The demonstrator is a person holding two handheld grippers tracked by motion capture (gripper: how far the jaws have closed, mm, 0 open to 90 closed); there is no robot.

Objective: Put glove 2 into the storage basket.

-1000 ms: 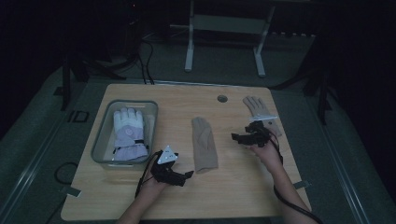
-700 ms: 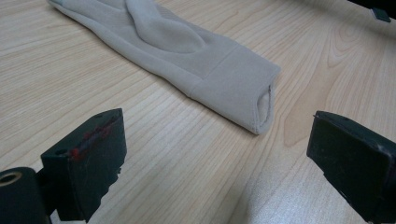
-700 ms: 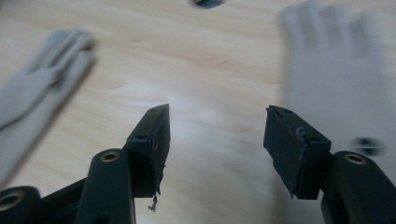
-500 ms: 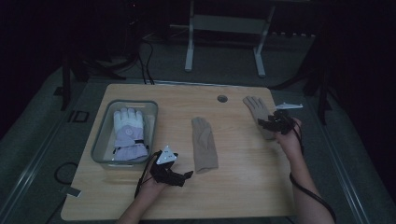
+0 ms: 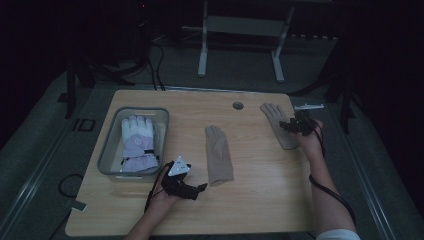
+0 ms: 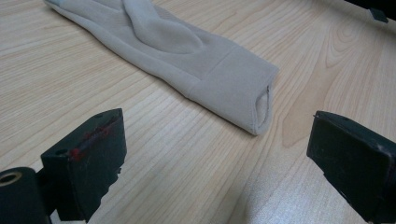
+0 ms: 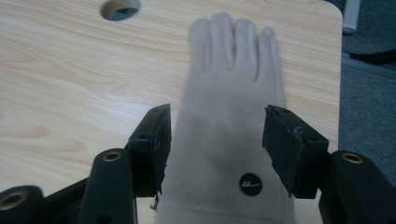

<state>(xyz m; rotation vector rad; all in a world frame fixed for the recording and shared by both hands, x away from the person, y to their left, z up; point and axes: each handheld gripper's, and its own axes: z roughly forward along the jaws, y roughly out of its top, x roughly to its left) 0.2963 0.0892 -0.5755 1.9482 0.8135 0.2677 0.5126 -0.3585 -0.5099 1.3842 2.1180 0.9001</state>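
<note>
Right tongs (image 7: 215,140) spread wide astride the palm of the beige glove (image 7: 233,135) at the worktop's (image 5: 260,195) far right corner, cuff cut off below; left tongs (image 6: 215,154) gape empty short of the second beige glove's (image 6: 187,51) cuff, fingertips out of frame.

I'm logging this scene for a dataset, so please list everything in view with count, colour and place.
beige gloves: 2, beige; one flat mid-table, one near the far right corner, palm side with a small dark round logo.
padded glove: 1, white and pale purple, lying in the bin.
bin: 1, clear grey, left part of the table.
table: 1, light wood, with a round hole near the far edge.
stand legs: 2, pale, on the floor beyond the table.
left hand-held gripper: black, open, facing the cuff of the middle glove.
right hand-held gripper: black, open, jaws either side of the far right glove.
</note>
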